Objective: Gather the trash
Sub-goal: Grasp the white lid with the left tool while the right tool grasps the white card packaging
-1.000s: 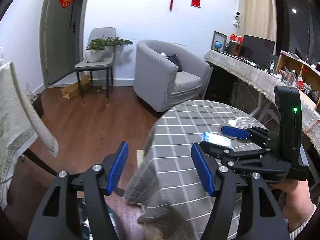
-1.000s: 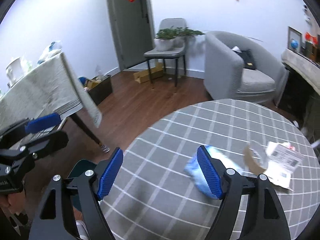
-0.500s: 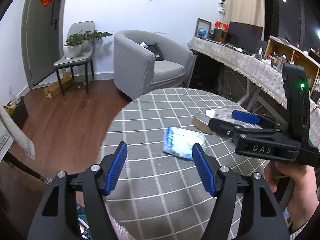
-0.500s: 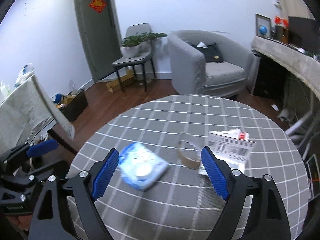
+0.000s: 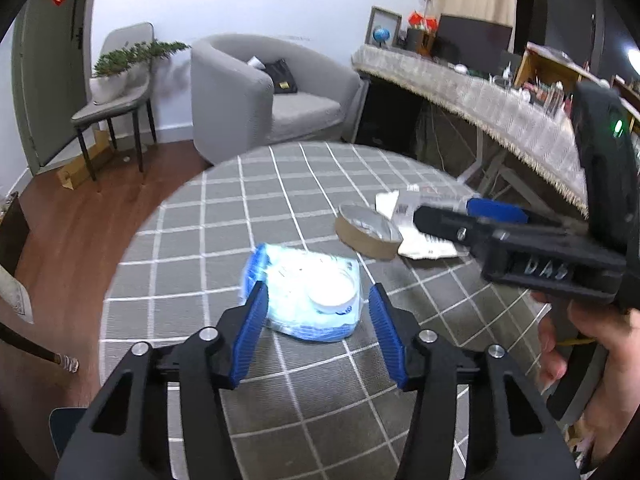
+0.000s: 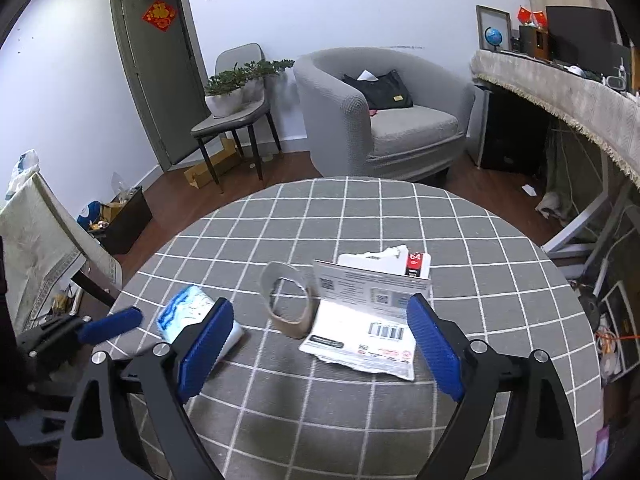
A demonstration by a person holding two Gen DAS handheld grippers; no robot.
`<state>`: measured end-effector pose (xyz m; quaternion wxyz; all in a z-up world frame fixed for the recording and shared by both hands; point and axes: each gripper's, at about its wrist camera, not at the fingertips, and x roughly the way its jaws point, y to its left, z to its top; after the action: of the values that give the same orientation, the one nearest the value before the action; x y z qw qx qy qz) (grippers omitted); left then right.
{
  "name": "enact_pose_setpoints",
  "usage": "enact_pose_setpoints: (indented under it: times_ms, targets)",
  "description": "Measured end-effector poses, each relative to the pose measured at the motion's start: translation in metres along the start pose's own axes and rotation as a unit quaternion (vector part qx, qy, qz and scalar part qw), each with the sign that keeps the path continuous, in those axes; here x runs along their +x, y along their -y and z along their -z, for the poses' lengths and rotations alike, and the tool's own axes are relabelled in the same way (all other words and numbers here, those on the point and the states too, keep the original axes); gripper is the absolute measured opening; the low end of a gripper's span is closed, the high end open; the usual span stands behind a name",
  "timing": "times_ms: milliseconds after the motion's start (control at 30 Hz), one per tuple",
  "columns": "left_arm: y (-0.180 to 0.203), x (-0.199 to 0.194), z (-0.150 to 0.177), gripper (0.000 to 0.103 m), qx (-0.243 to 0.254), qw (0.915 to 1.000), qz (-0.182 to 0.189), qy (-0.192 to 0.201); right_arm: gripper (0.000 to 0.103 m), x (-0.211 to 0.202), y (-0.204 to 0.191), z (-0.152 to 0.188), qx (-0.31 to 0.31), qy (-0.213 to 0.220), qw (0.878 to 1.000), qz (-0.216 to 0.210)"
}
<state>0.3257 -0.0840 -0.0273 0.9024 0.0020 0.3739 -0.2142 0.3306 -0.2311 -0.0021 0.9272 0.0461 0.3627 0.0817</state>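
The left gripper (image 5: 316, 312) is closing around the blue pack (image 5: 304, 292) on the table (image 5: 200, 240), pads not yet touching. Only the right view shows the right gripper (image 6: 320, 336) opening above the tape roll (image 6: 288, 304) and torn mailer (image 6: 368, 320).

one wipes packet (image 5: 308, 292), one tape core (image 6: 289, 304), one torn mailer (image 6: 368, 320) (printed), two grippers (image 5: 316, 320) (image 6: 320, 344)

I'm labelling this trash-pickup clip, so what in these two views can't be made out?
- Blue wet-wipe pack: right wrist view, near end hidden behind the right tool.
- Torn white package: left wrist view, partly covered by the right tool.
- Package print: too small to read.
- Left tool: closing; pad contact with the pack is unclear.
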Motion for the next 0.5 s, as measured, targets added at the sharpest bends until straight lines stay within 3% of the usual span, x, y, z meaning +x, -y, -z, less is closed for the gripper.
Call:
enact_pose_setpoints:
  times_ms: [333, 500]
  targets:
    - [0.000, 0.020, -0.004, 0.034, -0.004, 0.9997, 0.011, -0.022, 0.091, 0.018, 0.005, -0.006, -0.009, -0.019, 1.000, 0.011]
    - [0.005, 0.017, -0.010, 0.033, 0.008, 0.9998, 0.009, -0.015, 0.091, 0.024, 0.009, -0.011, 0.000, -0.020, 1.000, 0.019]
